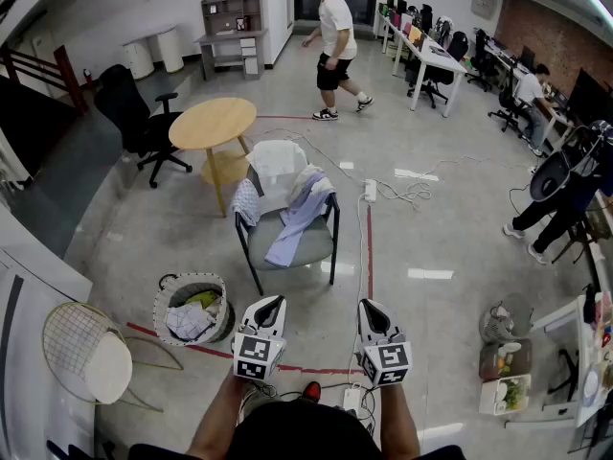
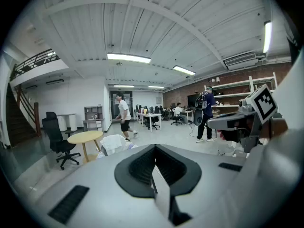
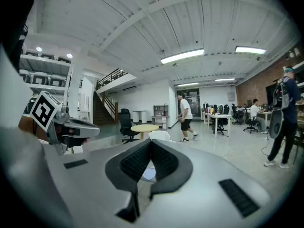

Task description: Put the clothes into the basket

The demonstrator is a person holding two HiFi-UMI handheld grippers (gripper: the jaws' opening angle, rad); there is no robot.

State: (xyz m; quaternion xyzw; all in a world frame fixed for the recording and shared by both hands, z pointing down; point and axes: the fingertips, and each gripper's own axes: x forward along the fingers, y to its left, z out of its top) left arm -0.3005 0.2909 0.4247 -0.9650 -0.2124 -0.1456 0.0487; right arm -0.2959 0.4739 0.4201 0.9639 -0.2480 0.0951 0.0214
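A grey chair (image 1: 306,242) stands ahead of me, draped with a white garment (image 1: 276,159), a lavender shirt (image 1: 299,217) and a checked cloth (image 1: 245,200). A round basket (image 1: 181,282) stands on the floor to the chair's front left, with some clothes (image 1: 190,320) in it. My left gripper (image 1: 271,303) and right gripper (image 1: 371,307) are held side by side near my body, short of the chair, both shut and empty. In the left gripper view the left gripper (image 2: 154,147) points toward the chair's white garment (image 2: 113,143). The right gripper (image 3: 151,141) points at the same chair (image 3: 159,135).
A round wooden table (image 1: 213,123) and a black office chair (image 1: 134,113) stand behind the chair. A person (image 1: 335,46) walks at the far end. A power strip with cables (image 1: 370,192) lies on the floor. A wire chair (image 1: 86,353) is at left, a fan (image 1: 503,319) and shelves at right.
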